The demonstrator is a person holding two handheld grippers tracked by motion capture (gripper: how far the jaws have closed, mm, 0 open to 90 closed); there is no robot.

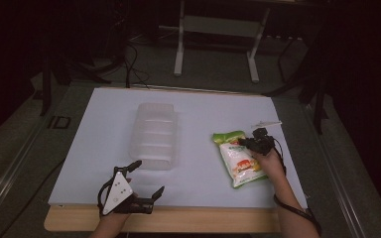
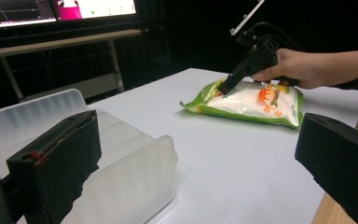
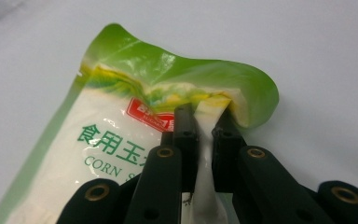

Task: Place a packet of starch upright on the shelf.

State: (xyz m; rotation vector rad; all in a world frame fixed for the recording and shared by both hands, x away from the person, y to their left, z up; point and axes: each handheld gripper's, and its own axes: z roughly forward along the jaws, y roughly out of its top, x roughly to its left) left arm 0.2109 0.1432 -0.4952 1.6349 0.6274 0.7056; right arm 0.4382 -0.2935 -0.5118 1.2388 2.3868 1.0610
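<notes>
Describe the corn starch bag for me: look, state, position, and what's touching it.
The corn starch bag is a glossy plastic pouch, green-edged with a white middle, green Chinese characters, "CORN" lettering and an orange picture. It lies flat on the white table, right of the clear plastic container and apart from it. The right gripper is shut on a pinched fold near its far end, puckering the film.

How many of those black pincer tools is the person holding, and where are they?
2. The left gripper hovers open at the table's near edge, beside the clear plastic container. The right gripper is pinched shut on the top of the green corn starch bag.
</notes>
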